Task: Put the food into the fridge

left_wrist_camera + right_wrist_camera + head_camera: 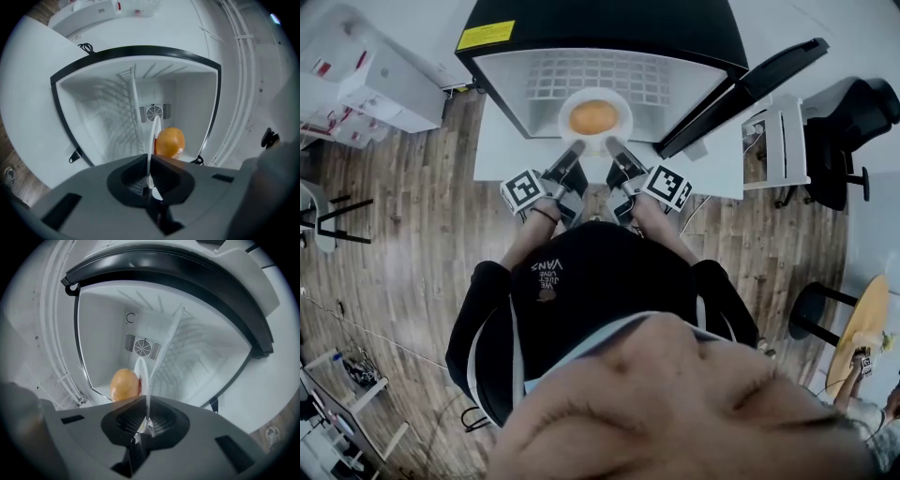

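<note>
Left tool [575, 152] and right tool [615, 148] are each clamped on the near rim of the white plate [624, 105], side by side. Round orange food [593, 116] sits on the plate, at the open mouth of the black fridge [581, 23]. Door [750, 84] is swung out to the right. Fridge stands on the white bench [502, 141].

Wood-plank floor [412, 234]; white cabinet [384, 84] upper left; black office chair [853, 122] upper right; round wooden table [862, 323] lower right.
</note>
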A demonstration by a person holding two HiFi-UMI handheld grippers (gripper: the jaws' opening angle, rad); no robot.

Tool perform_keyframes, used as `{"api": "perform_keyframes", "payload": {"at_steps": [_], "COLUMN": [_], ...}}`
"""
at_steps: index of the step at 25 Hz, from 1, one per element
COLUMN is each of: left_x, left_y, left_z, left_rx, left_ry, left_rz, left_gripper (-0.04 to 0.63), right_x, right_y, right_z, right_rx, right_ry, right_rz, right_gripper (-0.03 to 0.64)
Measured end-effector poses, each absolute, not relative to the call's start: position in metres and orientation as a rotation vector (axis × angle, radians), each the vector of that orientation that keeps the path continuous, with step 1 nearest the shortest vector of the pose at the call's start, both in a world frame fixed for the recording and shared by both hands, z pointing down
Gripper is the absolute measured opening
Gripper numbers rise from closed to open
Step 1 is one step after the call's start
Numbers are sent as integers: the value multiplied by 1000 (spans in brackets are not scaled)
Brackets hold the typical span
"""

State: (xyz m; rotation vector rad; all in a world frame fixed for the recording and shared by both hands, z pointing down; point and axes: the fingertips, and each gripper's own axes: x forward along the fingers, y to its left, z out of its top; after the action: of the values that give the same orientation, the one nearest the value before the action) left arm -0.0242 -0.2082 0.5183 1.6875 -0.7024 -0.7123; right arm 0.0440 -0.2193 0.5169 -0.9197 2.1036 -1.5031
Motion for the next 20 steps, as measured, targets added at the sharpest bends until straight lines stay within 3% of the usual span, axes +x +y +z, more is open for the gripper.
{"api": "perform_keyframes", "payload": {"at_steps": [20], "left_x": [-28], "left_y": [-235], "left_z": [521], "left_rx": [1655], "left_ry": [-709], "left_rz": [-735], "left_gripper": [26], "right_x": [40], "right_y": [-247], "right_z": [519], "right_rx": [-901], "right_ry": [2099], "right_rz": [-1529], "right_gripper": [23]}}
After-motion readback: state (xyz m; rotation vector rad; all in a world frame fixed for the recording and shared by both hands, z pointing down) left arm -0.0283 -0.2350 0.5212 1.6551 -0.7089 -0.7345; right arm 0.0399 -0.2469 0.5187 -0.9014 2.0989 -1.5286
